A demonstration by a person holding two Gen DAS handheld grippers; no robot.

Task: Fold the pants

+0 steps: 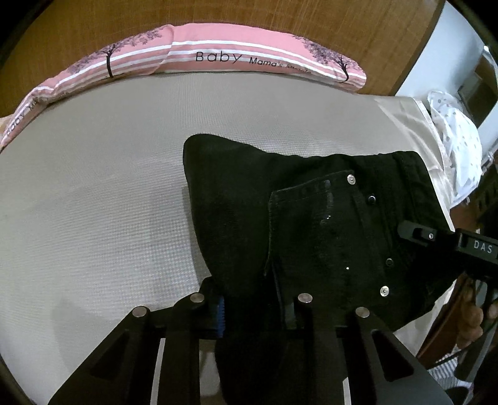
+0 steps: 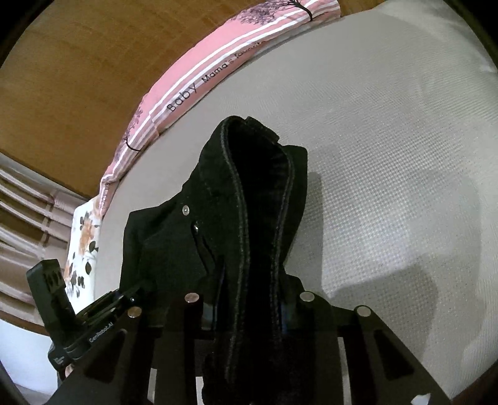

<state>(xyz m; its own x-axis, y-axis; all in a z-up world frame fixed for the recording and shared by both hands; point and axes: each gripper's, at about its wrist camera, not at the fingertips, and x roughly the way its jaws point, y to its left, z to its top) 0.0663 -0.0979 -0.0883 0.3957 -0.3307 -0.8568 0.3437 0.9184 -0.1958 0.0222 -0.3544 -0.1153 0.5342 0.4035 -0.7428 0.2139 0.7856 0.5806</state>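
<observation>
Gripping black denim pants [image 1: 311, 218] from both sides: left gripper [image 1: 255, 308] pinches bunched fabric, right gripper [image 2: 249, 311] is clamped narrow on the seamed edge. Pants hang partly above the grey textured mattress [image 1: 93, 202]. Pink striped printed pillow [image 1: 218, 59] lies along the wooden headboard [image 1: 249, 15].

The pants [image 1: 311, 218] are showing black denim with grey seam stitching and silver and dark rivets. Beneath the pants, the mattress [image 1: 93, 202] is showing pale grey in a fine waffle weave. Beyond the pants, the bolster pillow [image 1: 218, 59] is showing pink with white stripes, purple trees and black lettering. Behind it, the headboard [image 1: 249, 18] is showing brown wood grain. Left of the pants in the right wrist view, a white pillow [image 2: 84, 246] is showing orange flowers and dark leaves. Both hand-held grippers, left [image 1: 255, 308] and right [image 2: 249, 307], are showing black with silver pins.
</observation>
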